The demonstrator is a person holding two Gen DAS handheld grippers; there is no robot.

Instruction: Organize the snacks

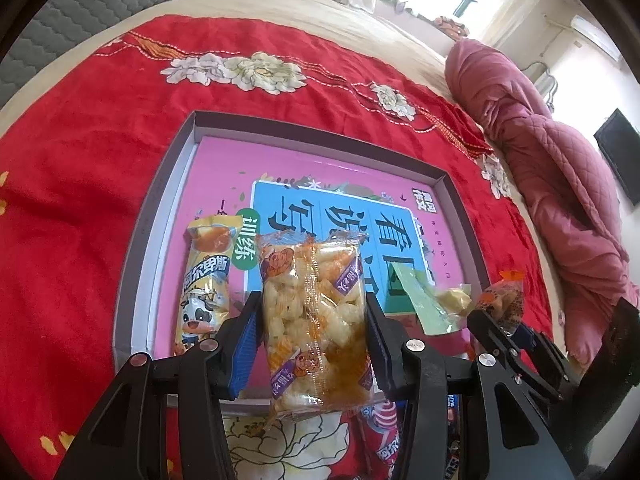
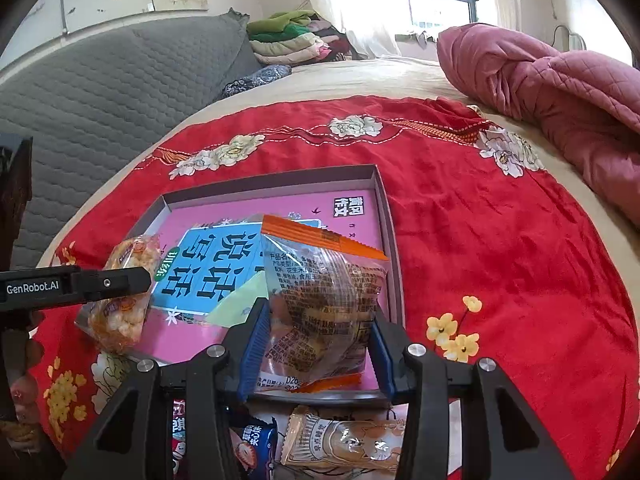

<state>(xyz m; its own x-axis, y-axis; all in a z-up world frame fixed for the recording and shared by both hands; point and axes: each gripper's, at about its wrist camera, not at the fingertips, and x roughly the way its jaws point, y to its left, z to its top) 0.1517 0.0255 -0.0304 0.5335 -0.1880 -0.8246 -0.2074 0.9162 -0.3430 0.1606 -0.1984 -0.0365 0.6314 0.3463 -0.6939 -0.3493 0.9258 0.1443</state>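
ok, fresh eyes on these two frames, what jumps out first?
Each gripper is clamped on a snack: the left gripper holds a clear bag of puffed snacks, the right gripper a clear packet with orange ends, both over the near end of the box. That shallow box, pink inside, lies on a red flowered cloth spread over the bed, with a yellow cow-print packet already lying at its left side.

The left claw [image 1: 314, 334] is being held low and level, its two blue-padded fingers [image 1: 245, 350] pressed against the sides of a clear puffed-snack packet [image 1: 316, 320]. The right claw [image 2: 318, 346] is being held just beside it, its fingers [image 2: 253, 354] likewise clamped on an orange-edged snack bag [image 2: 324, 300], lifted slightly.
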